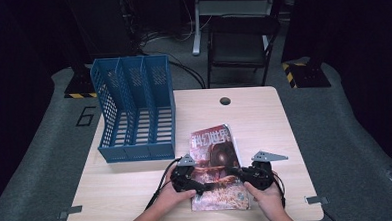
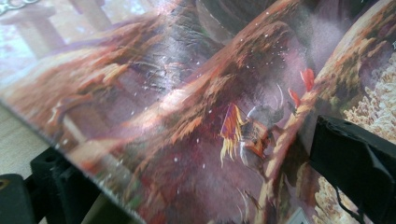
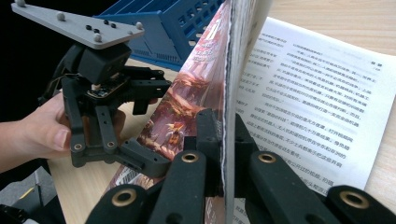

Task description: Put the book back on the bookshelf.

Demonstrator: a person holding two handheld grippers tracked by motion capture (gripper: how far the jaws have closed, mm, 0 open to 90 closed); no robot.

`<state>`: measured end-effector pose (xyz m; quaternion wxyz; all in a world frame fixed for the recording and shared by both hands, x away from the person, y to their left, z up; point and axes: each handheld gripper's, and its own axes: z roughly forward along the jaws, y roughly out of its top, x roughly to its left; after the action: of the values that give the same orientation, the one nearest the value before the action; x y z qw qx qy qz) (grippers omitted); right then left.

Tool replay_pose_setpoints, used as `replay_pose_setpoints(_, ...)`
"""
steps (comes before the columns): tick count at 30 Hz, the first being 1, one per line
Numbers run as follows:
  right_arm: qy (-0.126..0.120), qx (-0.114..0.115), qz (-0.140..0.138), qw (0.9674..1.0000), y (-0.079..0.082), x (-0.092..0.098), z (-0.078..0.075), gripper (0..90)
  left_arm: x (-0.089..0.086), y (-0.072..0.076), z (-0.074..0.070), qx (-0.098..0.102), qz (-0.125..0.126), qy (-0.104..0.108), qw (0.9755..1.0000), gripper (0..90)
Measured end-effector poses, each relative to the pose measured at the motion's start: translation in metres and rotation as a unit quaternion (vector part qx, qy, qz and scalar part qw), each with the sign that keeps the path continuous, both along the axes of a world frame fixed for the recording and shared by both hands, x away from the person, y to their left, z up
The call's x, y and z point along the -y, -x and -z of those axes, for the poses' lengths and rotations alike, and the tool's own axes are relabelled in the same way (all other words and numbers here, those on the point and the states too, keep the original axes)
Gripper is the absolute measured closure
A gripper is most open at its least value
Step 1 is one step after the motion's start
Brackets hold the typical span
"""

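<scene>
Right gripper (image 3: pixel 224 154) pinches the magazine (image 1: pixel 217 159) cover's edge, lifting it off a printed page (image 3: pixel 308 107). Left gripper (image 1: pixel 193 179) straddles the magazine's left edge, jaws apart, grip unclear. Magazine lies at the table's (image 1: pixel 264 117) near middle; blue file rack (image 1: pixel 134 113) stands beside it, far left.

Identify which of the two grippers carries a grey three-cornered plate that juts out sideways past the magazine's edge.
The right gripper: its plate points outward over bare table, while the left gripper's sits over the magazine.
</scene>
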<state>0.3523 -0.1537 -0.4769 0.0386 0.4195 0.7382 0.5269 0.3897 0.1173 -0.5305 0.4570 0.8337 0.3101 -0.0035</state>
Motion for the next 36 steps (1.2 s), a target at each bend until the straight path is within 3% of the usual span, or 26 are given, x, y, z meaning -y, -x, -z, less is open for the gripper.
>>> replay_pose_setpoints(10,-0.008,-0.012,0.002,0.9999,-0.003,0.001,0.003,87.7,0.0,0.0,0.0,0.004,-0.003,-0.004,1.0,1.7)
replay_pose_setpoints(24,-0.001,-0.02,0.003,0.9998,-0.008,0.002,0.007,87.6,0.001,0.001,-0.001,0.016,-0.019,-0.015,0.9996,5.4)
replay_pose_setpoints(27,0.007,-0.02,0.005,0.9998,-0.009,0.001,0.009,87.6,-0.003,-0.001,-0.001,0.008,-0.028,-0.003,0.9996,11.4)
replay_pose_setpoints(28,0.006,-0.023,0.004,0.9997,-0.01,0.001,0.009,87.6,-0.007,-0.003,-0.001,-0.002,-0.03,0.01,0.9995,16.6)
replay_pose_setpoints(35,0.008,-0.027,0.005,0.9996,-0.01,0.0,0.01,87.5,-0.01,-0.004,-0.002,-0.018,-0.042,0.018,0.9988,25.3)
replay_pose_setpoints(36,0.009,-0.026,0.006,0.9996,-0.01,0.0,0.011,87.5,-0.011,-0.004,-0.002,-0.023,-0.044,0.023,0.9985,30.7)
